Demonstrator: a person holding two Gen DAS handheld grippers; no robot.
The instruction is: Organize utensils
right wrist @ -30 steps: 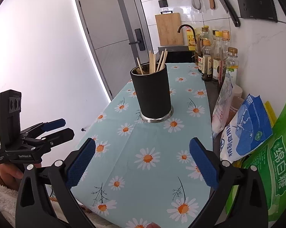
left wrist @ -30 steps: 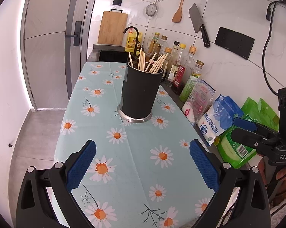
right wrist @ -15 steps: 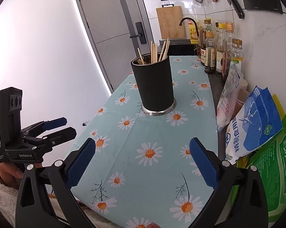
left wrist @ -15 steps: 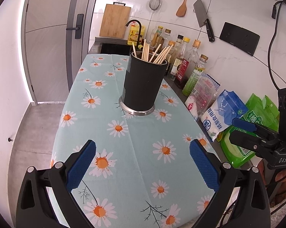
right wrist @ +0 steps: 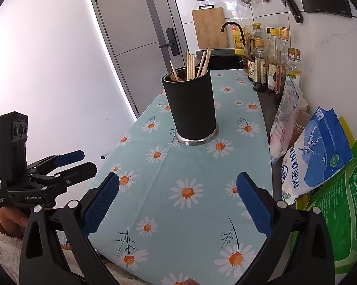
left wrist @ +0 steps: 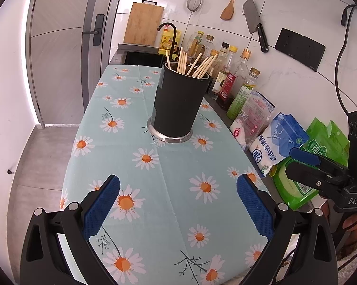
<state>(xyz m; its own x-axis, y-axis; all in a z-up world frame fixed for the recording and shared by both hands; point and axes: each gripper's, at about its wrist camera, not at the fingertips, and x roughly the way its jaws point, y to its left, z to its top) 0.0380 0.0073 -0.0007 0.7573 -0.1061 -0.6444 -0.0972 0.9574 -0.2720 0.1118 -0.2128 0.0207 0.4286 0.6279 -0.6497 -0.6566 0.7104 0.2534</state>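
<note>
A black cylindrical utensil holder (left wrist: 178,104) (right wrist: 191,108) on a steel base stands upright in the middle of the daisy-print tablecloth (left wrist: 169,171) (right wrist: 197,180). Several wooden chopsticks (left wrist: 192,65) (right wrist: 194,65) stick out of its top. My left gripper (left wrist: 178,211) is open over the near end of the table, nothing between its blue pads. My right gripper (right wrist: 177,209) is open too, holding nothing. Each gripper shows in the other's view: the right gripper (left wrist: 306,163) at the right edge, the left gripper (right wrist: 76,161) at the left edge.
Oil and sauce bottles (left wrist: 230,76) (right wrist: 271,61) line the wall on the right. Salt and sugar bags (left wrist: 275,142) (right wrist: 316,156) lean near them. A sink with a black tap (left wrist: 166,27) lies beyond the table. A cleaver (left wrist: 254,23) and a spatula hang on the wall. The floor drops off on the left.
Both grippers have drawn back and risen slightly, so the holder sits a little farther and lower in view. Both stay open and hold nothing.
</note>
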